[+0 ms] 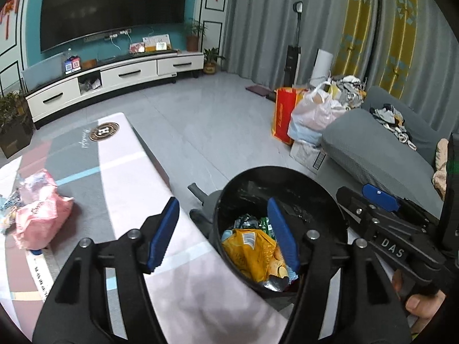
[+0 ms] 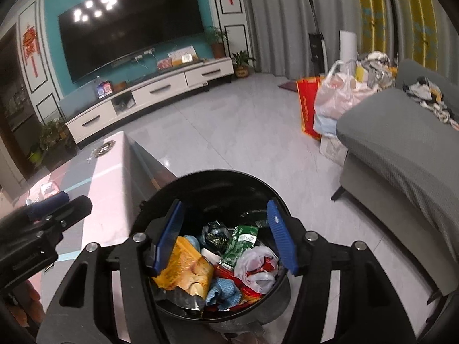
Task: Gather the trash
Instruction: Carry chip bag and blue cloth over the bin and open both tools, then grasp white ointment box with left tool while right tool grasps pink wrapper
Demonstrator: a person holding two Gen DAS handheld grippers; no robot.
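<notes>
We are looking across a living room with a pale grey tiled floor [image 2: 243, 132]. A large dark television [image 2: 132, 20] is hanging on a teal wall above a long white cabinet [image 2: 155, 91], potted plants are standing at both ends of it, and grey curtains [image 2: 281, 23] are covering the far side. A grey sofa [image 2: 401, 149] is sitting to the right, with a red bag [image 2: 308, 106] and a full white plastic bag [image 2: 335, 97] piled beside its end. Close to us, a low table under a pink and grey cloth [image 1: 120, 172] is carrying a pink packet [image 1: 40, 215] that is lying well to the left of our left gripper [image 1: 223, 232].

The black bin [image 2: 229, 177] is standing on the floor just beside the table's edge. It is holding a yellow snack bag [image 2: 183, 266], a green wrapper [image 2: 241, 243], a crumpled white plastic bag [image 2: 258, 266] and a blue cloth [image 2: 226, 289].

We are holding our right gripper [image 2: 226, 235] directly over the bin with its blue pads apart and nothing between them; the trash is lying below. Our left gripper is hanging over the bin's near rim and the table edge, also spread and empty.
</notes>
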